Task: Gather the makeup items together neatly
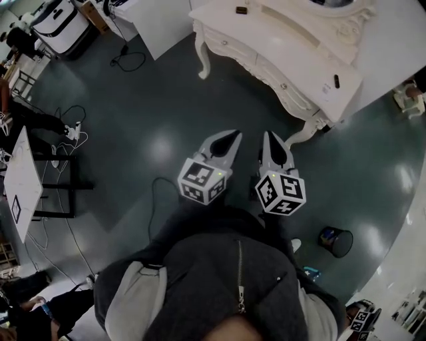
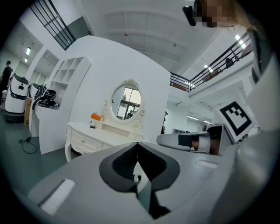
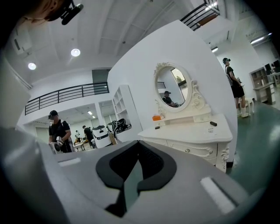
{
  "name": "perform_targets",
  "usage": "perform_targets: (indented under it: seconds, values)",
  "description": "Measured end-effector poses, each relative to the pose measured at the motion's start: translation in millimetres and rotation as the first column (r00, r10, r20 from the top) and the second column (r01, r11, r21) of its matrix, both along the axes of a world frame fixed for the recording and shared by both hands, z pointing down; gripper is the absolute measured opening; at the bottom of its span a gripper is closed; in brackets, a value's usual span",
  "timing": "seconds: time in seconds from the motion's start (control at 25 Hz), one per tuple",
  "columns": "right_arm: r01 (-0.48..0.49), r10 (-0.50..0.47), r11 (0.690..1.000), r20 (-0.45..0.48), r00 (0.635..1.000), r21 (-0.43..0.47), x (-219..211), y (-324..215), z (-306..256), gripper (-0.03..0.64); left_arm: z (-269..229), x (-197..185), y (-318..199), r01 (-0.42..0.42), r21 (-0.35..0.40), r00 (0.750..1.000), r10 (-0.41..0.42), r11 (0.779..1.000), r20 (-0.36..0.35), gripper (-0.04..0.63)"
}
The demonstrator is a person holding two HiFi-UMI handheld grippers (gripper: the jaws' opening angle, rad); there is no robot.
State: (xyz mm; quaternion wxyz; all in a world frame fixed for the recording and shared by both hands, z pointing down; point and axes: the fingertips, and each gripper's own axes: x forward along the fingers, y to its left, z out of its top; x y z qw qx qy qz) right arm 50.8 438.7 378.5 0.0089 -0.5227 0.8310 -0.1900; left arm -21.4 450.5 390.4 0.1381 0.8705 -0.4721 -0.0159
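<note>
While standing on the dark floor short of the white dressing table, holds the left gripper and the right gripper side by side, aimed toward that table, each clenched tight on nothing. Finds the makeup items spread on the tabletop: a small dark item at one end, a second dark item at the other, an orange item beside the table's oval mirror.

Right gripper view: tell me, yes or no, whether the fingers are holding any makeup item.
No, the right gripper has its fingers pressed together with nothing between them, and the dressing table stands apart ahead.
</note>
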Motion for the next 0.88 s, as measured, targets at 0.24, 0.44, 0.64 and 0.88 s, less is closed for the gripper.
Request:
perform_targets:
  seconds: [0.24,0.44,0.64,0.88]
  values:
    - [0.018,-0.018,1.0,-0.012,1.0,-0.009,-27.5,-57.3,-8.5,0.003,-8.9,-24.2,-57.8,0.012,-0.008,1.0,-0.012,1.0,-0.011,0.009]
    - [0.017,-0.017,1.0,-0.023,1.0,-0.013,-49.4,-111.2,-14.2,0.003,-14.8,-47.8,-110.7,0.015,-0.013,1.0,-0.015,1.0,-0.018,0.009]
    - [0.01,-0.01,1.0,-0.022,1.0,-0.008,-73.0,-163.9,-18.2,0.003,-18.5,-73.1,-162.1,0.011,-0.008,1.0,-0.011,1.0,-0.017,0.009]
    - [0.009,-0.009,1.0,-0.026,1.0,-0.007,-103.5,-213.5,-15.9,0.003,-17.6,-101.7,-212.5,0.0,-0.004,1.0,-0.001,1.0,-0.016,0.009]
